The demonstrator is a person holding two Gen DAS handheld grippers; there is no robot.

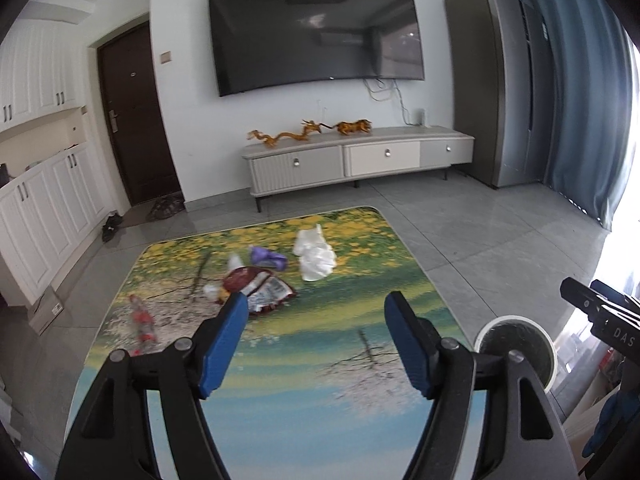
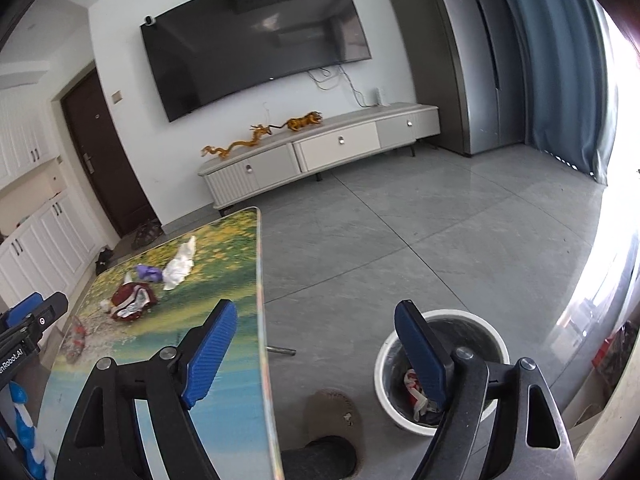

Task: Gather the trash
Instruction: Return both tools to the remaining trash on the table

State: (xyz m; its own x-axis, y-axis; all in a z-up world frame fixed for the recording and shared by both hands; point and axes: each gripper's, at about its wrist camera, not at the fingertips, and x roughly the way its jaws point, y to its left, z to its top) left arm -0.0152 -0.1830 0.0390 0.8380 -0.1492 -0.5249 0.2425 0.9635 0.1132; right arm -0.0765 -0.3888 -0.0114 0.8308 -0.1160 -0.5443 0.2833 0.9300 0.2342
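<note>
Trash lies on the picture-printed table (image 1: 320, 352): a white crumpled bag (image 1: 314, 254), a purple wrapper (image 1: 267, 258), a red and white snack bag (image 1: 258, 286) and a clear bottle with a red label (image 1: 142, 322). My left gripper (image 1: 316, 340) is open and empty above the table, nearer than the trash. My right gripper (image 2: 316, 352) is open and empty over the table's right edge (image 2: 262, 320), above the white trash bin (image 2: 440, 364) on the floor, which holds some trash (image 2: 416, 390). The bin also shows in the left wrist view (image 1: 516, 344).
A TV cabinet (image 1: 356, 160) stands at the far wall under a wall TV (image 1: 316, 34). Grey tiled floor (image 2: 420, 240) surrounds the table. A brown slipper (image 2: 332, 408) lies by the bin. White cupboards (image 1: 44, 208) line the left.
</note>
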